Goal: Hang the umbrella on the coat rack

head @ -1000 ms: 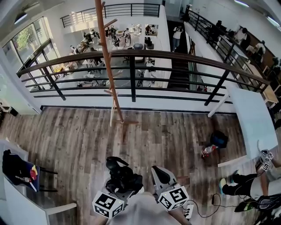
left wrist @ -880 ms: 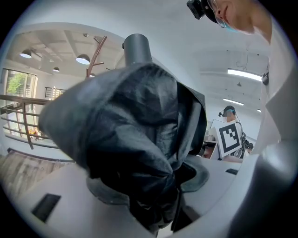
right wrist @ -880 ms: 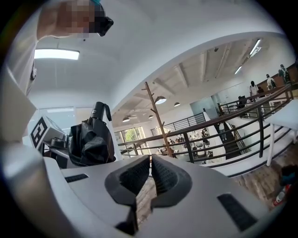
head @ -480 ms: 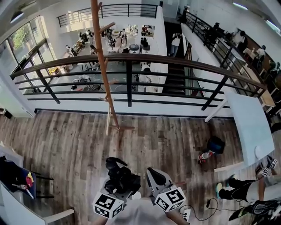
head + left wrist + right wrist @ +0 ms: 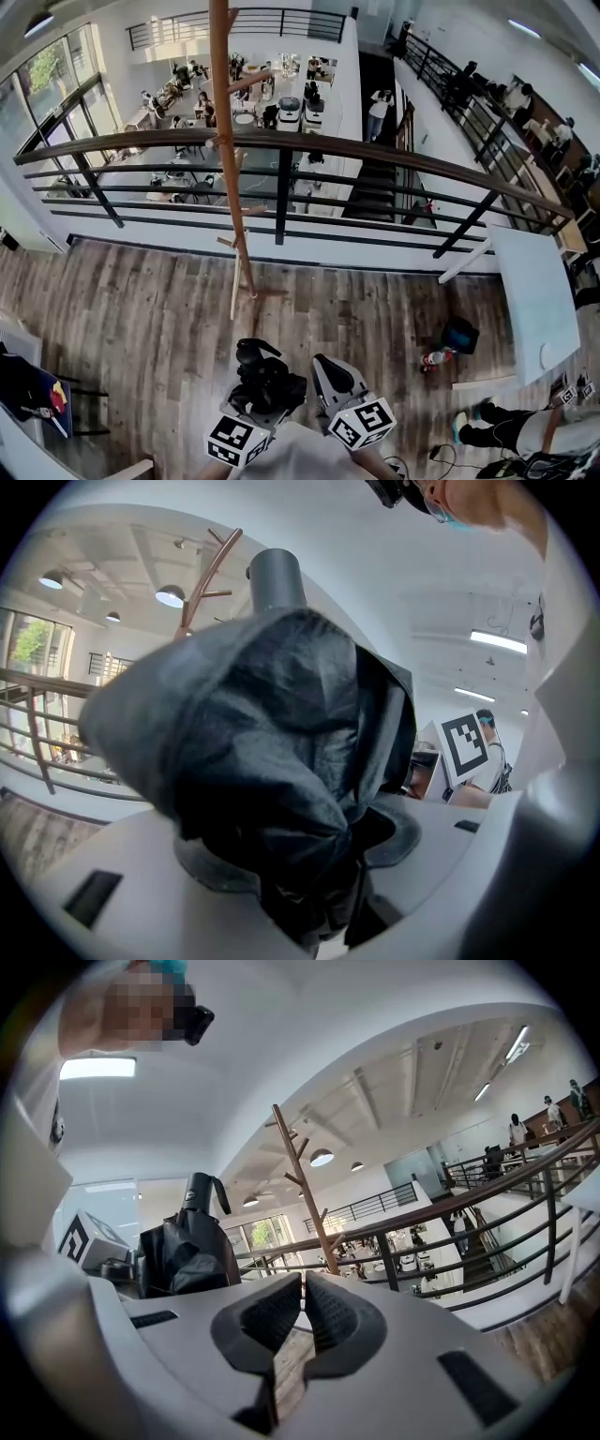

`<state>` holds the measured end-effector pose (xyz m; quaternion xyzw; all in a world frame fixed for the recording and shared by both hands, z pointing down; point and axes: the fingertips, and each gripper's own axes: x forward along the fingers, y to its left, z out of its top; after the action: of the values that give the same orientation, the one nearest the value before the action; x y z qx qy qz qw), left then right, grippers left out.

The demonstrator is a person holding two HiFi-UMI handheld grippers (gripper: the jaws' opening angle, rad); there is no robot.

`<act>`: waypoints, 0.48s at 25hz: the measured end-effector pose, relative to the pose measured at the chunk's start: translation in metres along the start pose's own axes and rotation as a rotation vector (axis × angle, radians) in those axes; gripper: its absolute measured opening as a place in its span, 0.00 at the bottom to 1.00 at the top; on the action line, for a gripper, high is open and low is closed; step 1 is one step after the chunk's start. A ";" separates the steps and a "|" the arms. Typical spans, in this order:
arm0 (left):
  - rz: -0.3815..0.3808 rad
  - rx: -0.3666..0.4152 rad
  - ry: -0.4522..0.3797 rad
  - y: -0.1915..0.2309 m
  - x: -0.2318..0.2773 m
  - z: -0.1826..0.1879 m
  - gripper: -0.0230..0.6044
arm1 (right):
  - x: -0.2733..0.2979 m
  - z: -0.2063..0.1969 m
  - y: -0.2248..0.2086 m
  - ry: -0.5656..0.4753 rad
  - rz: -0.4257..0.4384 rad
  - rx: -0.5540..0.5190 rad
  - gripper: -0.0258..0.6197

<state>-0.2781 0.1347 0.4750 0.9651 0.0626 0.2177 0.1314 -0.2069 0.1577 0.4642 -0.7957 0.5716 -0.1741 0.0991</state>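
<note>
Roughly upright: umbrella point(image 5: 267, 384), handle point(image 5: 250, 351) topmost.

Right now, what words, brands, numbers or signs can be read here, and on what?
None reads clearly.
Left gripper and right gripper cubes: black-and-white square patterns, no letters.
Folded black fabric umbrella: pale mark on its handle, too small.
Dark bag at the left edge: red-and-yellow print, too small.

Plank floor point(image 5: 141, 319): dark balustrade point(image 5: 281, 192) along far edge. White table point(image 5: 530, 300), right edge. Dark bag point(image 5: 459, 335) near the table's leg, red-and-white bottle point(image 5: 431, 358) just beside it. Seated person's legs point(image 5: 497, 433), near right corner. Black bag point(image 5: 23, 384) on chair point(image 5: 66, 412), left edge. Staircase point(image 5: 375, 187) beyond balustrade.
</note>
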 end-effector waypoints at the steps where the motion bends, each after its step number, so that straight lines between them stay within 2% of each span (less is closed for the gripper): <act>1: -0.005 0.000 -0.001 0.008 0.002 0.008 0.47 | 0.012 0.006 0.000 0.000 0.003 -0.004 0.10; 5: -0.017 -0.002 -0.005 0.035 0.013 0.035 0.47 | 0.048 0.029 -0.006 -0.004 0.002 -0.008 0.10; 12: -0.015 0.011 -0.005 0.079 0.044 0.060 0.47 | 0.097 0.043 -0.032 -0.005 -0.008 -0.009 0.10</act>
<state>-0.2074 0.0537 0.4625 0.9659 0.0706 0.2138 0.1276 -0.1346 0.0749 0.4519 -0.7989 0.5689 -0.1698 0.0963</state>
